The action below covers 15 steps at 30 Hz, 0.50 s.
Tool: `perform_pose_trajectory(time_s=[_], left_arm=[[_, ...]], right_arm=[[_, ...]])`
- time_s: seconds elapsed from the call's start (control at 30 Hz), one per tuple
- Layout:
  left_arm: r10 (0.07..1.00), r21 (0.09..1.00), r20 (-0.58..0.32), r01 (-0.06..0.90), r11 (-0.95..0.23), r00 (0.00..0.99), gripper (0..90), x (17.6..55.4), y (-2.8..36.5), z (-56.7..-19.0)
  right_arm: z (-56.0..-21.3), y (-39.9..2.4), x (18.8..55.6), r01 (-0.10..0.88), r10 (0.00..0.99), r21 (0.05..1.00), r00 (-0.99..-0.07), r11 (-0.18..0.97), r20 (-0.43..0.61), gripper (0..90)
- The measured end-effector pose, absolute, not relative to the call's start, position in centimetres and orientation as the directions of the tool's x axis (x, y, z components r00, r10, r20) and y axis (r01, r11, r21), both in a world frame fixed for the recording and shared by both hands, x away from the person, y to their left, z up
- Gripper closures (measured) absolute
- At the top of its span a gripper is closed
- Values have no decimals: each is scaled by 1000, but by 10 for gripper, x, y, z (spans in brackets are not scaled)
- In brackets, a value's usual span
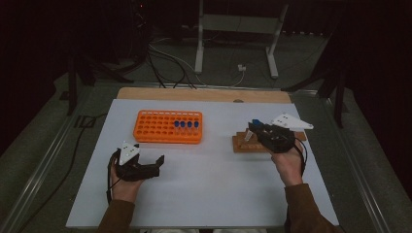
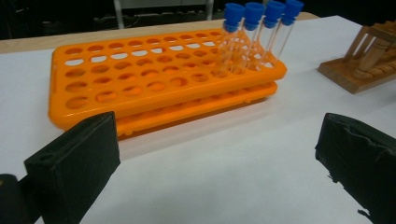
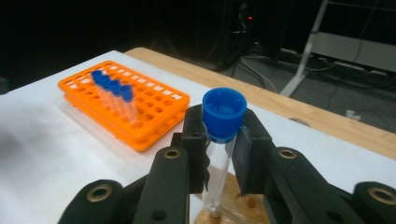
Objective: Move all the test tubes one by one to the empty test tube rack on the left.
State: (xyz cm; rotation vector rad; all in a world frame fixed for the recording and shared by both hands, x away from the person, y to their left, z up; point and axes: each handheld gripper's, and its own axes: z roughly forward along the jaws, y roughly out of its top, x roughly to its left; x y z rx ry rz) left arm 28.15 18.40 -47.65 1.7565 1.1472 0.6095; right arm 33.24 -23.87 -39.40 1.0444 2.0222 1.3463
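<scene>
Ideally, the right gripper (image 3: 219,154), clamped on the blue-capped test tube (image 3: 223,140), lifts it straight out of the wooden stand (image 1: 241,143), while the left gripper (image 1: 145,158) waits apart.

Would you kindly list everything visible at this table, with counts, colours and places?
Orange plastic tube rack: one, orange, far left of the table's middle.
Clear test tubes with blue caps standing in the rack: four, in a row at the rack's right end.
Clear test tube with a blue cap: one, held upright between the right gripper's jaws, its bottom end at the wooden stand.
Wooden stand: one, light brown, right side of the table.
White table top: one, on a wooden board.
Metal frame legs: grey, on the floor beyond the table.
Cables: several, on the floor behind.
Left gripper: black, jaws open, near the front left.
Right gripper: black, shut on the tube.
</scene>
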Motion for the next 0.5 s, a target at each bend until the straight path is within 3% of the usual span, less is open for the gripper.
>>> perform_pose_trajectory(time_s=[0.5], left_arm=[[825,904,-56,379,-198,563,50,286,143,-457]], right_arm=[[-409,-205,327,347,749,906,-661,243,52,770]])
